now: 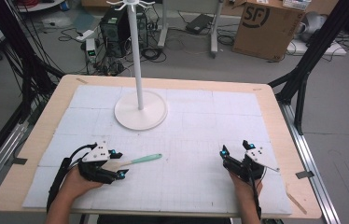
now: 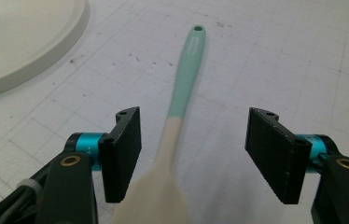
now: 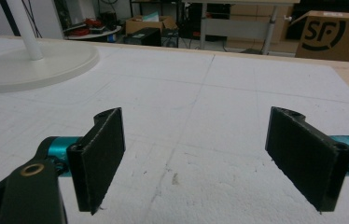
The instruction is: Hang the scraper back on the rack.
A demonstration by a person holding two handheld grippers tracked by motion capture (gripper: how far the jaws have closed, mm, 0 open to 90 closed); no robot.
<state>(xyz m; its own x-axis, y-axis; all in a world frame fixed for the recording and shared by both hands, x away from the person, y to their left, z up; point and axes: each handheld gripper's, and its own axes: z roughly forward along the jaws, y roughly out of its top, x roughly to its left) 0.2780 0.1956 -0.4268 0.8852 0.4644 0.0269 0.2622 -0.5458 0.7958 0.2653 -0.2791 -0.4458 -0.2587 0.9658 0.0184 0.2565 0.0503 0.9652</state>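
While the left gripper (image 2: pixel 192 156) straddles it, the cream-bowled spatula with a mint-green handle (image 2: pixel 182 100) lies flat on the white gridded mat (image 2: pixel 280 60), its pale neck between the jaws but clear of both pads; jaws moderately wide, gripping nothing; long axis runs straight ahead along the gripper's own line, so the pads would close across the neck; in the high view the handle points right, toward the right gripper (image 1: pixel 238 156); that one rests well apart, jaws wide and empty; white round-based stand (image 1: pixel 140 110) beyond.
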